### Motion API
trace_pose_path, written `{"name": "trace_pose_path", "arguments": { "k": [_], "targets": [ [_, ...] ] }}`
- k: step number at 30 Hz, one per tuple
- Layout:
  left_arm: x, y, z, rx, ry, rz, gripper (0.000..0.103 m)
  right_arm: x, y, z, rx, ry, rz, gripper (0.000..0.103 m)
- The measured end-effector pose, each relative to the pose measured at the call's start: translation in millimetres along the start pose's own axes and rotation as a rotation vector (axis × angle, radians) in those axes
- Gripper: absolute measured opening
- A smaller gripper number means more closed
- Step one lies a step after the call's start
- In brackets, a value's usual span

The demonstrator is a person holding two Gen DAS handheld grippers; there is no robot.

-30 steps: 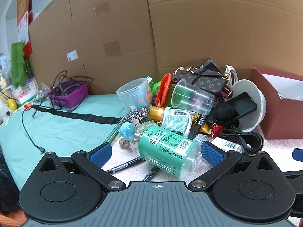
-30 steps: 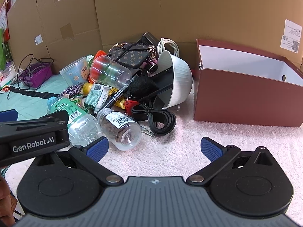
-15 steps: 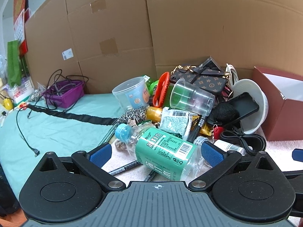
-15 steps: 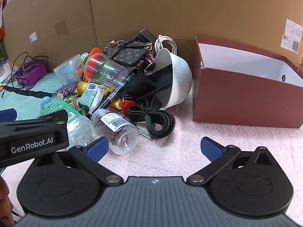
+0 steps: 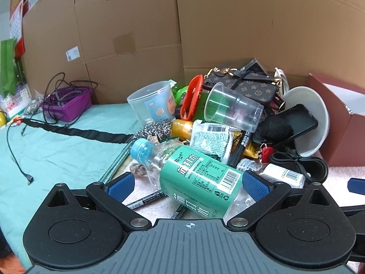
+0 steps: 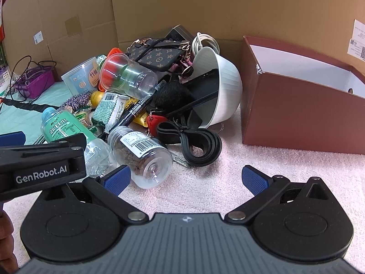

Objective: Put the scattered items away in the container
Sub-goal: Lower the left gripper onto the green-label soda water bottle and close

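A pile of scattered items lies on the pink mat. A green-labelled water bottle (image 5: 194, 178) lies between the fingers of my left gripper (image 5: 188, 186), which is open around it; it also shows in the right wrist view (image 6: 68, 132). My right gripper (image 6: 186, 180) is open and empty over the mat, next to a clear jar of brown pellets (image 6: 142, 154). The red-brown box (image 6: 303, 111), open at the top, stands to the right; it also shows in the left wrist view (image 5: 342, 132).
The pile holds a tipped white bowl (image 6: 224, 89) with a black phone, a coiled black strap (image 6: 196, 143), a clear cup (image 5: 232, 107), a patterned wallet (image 5: 246, 86) and markers. A purple basket (image 5: 66, 105) with cables sits on the teal cloth at left. Cardboard walls stand behind.
Both grippers have moved closer to the pile. The bottle now lies deeper between my left fingers. The jar is nearer my right gripper's left finger.
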State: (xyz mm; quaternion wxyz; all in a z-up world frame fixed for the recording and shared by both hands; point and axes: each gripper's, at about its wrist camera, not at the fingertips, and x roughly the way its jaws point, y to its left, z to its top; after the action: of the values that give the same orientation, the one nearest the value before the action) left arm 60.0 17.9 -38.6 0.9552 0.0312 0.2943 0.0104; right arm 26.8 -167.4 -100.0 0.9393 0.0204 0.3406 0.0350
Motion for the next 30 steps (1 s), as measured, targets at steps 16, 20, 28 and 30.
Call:
{"name": "trace_pose_path", "arguments": {
  "k": [16, 20, 28, 30],
  "targets": [
    [1.0, 12.4, -0.9, 0.011, -0.01, -0.049, 0.102, 15.0, 10.8, -0.9, -0.041, 0.004, 0.071, 0.103],
    [-11.8, 24.2, 3.8, -0.02, -0.034, -0.112, 0.103, 14.2, 15.7, -0.4, -0.057, 0.003, 0.097, 0.101],
    [2.1, 39.8, 7.8, -0.022, -0.001, -0.088, 0.096, 4.8, 41.2, 6.7, -0.175, -0.043, 0.196, 0.096],
    [0.7, 44.3, 6.2, -0.026, 0.011, -0.089, 0.096, 5.1, 45.5, 5.5, -0.19, -0.054, 0.186, 0.095]
  ]
}}
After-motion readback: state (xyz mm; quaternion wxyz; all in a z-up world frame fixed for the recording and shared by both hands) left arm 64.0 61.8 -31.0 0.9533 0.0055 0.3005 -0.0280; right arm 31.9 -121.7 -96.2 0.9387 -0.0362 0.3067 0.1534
